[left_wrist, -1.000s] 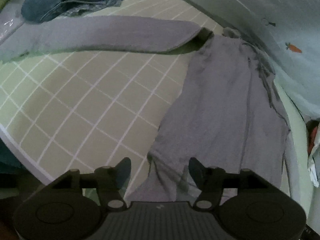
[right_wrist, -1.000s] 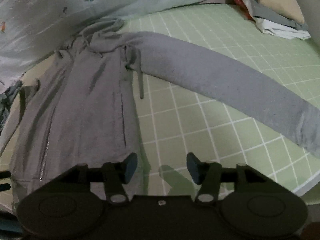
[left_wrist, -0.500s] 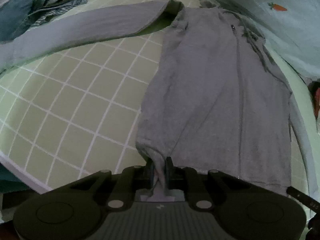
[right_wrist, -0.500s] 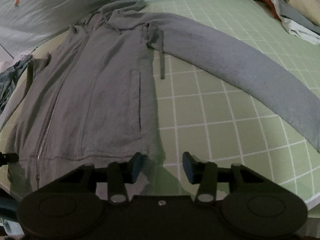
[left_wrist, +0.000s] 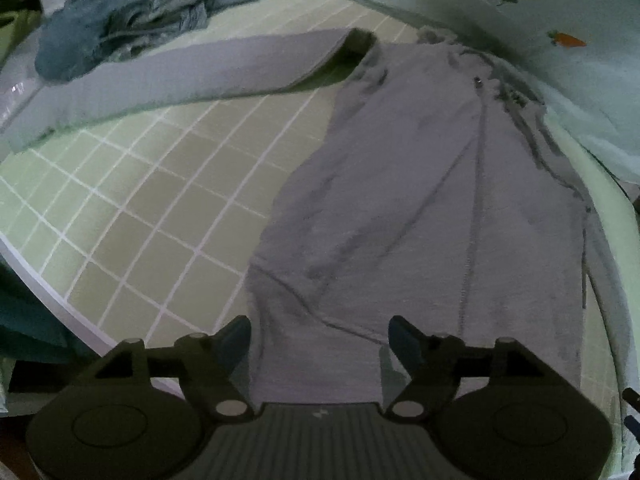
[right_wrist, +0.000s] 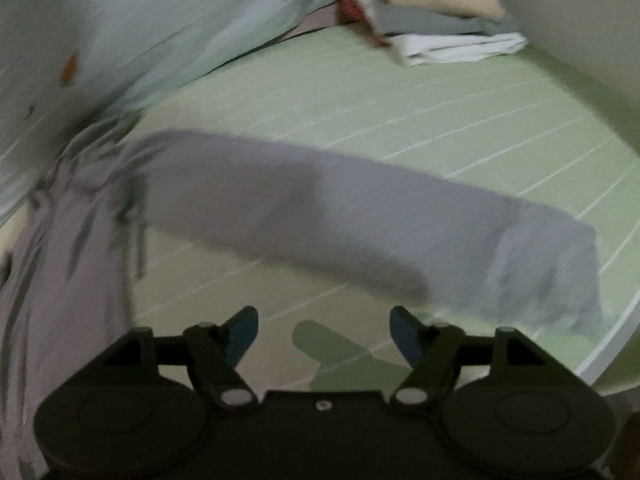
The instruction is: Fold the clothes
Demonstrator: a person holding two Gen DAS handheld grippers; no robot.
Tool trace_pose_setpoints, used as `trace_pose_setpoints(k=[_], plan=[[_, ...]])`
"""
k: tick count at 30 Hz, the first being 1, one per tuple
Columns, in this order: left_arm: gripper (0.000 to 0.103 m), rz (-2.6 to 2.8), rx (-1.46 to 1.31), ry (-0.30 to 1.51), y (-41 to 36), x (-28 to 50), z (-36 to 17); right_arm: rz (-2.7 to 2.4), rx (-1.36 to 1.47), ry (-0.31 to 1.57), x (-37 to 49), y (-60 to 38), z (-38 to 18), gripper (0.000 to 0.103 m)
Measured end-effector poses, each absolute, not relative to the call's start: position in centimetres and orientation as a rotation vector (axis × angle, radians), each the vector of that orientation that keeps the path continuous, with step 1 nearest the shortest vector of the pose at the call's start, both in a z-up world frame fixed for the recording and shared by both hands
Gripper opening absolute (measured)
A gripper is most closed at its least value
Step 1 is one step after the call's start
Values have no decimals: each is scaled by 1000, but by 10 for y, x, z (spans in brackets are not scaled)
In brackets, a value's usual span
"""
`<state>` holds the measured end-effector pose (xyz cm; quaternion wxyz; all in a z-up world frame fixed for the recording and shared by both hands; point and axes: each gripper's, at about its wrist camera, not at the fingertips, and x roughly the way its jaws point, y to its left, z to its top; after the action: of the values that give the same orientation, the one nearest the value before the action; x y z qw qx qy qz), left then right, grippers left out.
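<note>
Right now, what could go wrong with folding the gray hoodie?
The left gripper is open over the gray hoodie's wrinkled hem; a fold from here may keep those creases. The blue jeans lie right beside the left sleeve, so they might get dragged along. The right gripper is open over bare sheet, and its view is blurred, so it could miss the right sleeve.

No legible words, numbers or brand names appear in either view. The only mark is a small pale emblem, too small to make out, at bottom centre of the left wrist view on the ribbed body of the left tongs (left_wrist: pixel 319 332). An orange carrot motif decorates the pale sheet (left_wrist: pixel 592 80) at upper right; it carries no lettering.
</note>
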<state>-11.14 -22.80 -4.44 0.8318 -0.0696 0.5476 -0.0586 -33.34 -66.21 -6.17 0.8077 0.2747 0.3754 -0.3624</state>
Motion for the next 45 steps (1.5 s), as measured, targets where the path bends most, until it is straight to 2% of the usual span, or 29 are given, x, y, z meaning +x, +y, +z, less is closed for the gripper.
trace_pose_setpoints(k=[5, 12, 27, 29, 35, 45], plan=[[81, -104, -134, 1131, -244, -127, -34, -835, 557, 806, -339, -699, -71, 74], [84, -70, -90, 1120, -262, -145, -26, -822, 414, 868, -343, -716, -77, 81], [88, 0, -105, 1099, -241, -137, -18, -935, 464, 894, -360, -745, -73, 81], [88, 8, -118, 1102, -228, -127, -20, -942, 458, 894, -349, -726, -71, 86], [89, 14, -85, 1105, -185, -86, -27, -954, 442, 888, -314, -664, -63, 86], [89, 126, -189, 1137, -65, 15, -46, -895, 337, 906, -231, -529, -57, 86]])
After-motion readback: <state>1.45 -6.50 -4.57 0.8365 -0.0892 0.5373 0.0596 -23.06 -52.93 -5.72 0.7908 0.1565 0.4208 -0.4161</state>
